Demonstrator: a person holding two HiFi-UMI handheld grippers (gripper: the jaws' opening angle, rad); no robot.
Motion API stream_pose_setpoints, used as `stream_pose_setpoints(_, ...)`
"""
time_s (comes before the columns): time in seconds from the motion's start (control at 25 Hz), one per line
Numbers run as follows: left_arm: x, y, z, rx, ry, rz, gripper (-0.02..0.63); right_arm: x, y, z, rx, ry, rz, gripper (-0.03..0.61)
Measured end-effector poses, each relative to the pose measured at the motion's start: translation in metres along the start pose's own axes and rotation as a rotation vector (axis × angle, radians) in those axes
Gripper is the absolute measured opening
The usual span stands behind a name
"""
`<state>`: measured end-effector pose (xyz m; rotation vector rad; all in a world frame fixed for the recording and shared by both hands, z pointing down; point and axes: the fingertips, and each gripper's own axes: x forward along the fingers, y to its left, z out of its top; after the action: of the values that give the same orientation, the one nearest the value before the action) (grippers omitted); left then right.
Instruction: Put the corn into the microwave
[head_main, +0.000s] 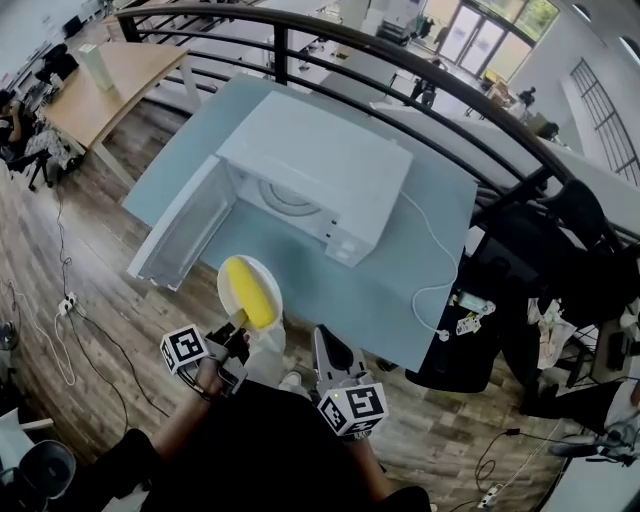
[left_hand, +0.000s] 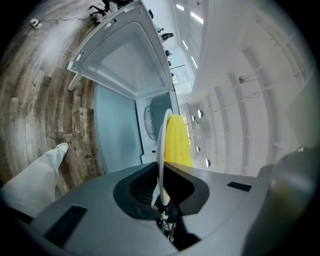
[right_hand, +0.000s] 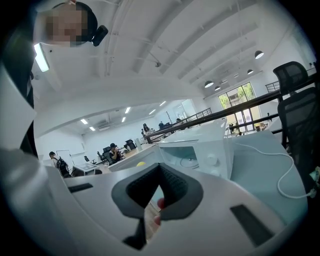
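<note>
The left gripper (left_hand: 161, 192) is clamped on the near rim of a thin white plate (left_hand: 161, 145), which shows edge-on between its dark ribbed pads. On the plate lies the corn (head_main: 250, 291), a bright yellow cob with a pebbled surface. It rests loose along the plate and nothing pins it. Plate and corn hang in the air just short of the table edge, in front of the microwave (head_main: 320, 165). The plate looks stiff and smooth, ceramic or hard plastic; I cannot tell which from here. Held at one edge only, it probably levers downward. The rounded cob would likely roll if the plate tips, so a level carry by the rim seems the safest hold. The right gripper (right_hand: 157, 210) has its jaws drawn together on nothing, low beside the person's body. The microwave is a boxy white unit with a matte top. Its door (head_main: 185, 235) is swung fully open to the left, showing a pale cavity. It sits on a smooth grey-blue table (head_main: 420, 250) over a wood-plank floor (head_main: 90, 330).
</note>
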<state>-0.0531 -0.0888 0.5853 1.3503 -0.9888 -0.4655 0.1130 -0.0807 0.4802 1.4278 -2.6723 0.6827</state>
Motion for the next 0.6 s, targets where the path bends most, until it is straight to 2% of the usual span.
stream_pose_setpoints(0.6,0.064,0.002,0.054,0.032,0.068,0.018,0.026,0.071,-0.011,0.032,-0.029,0.027,-0.017,0.009)
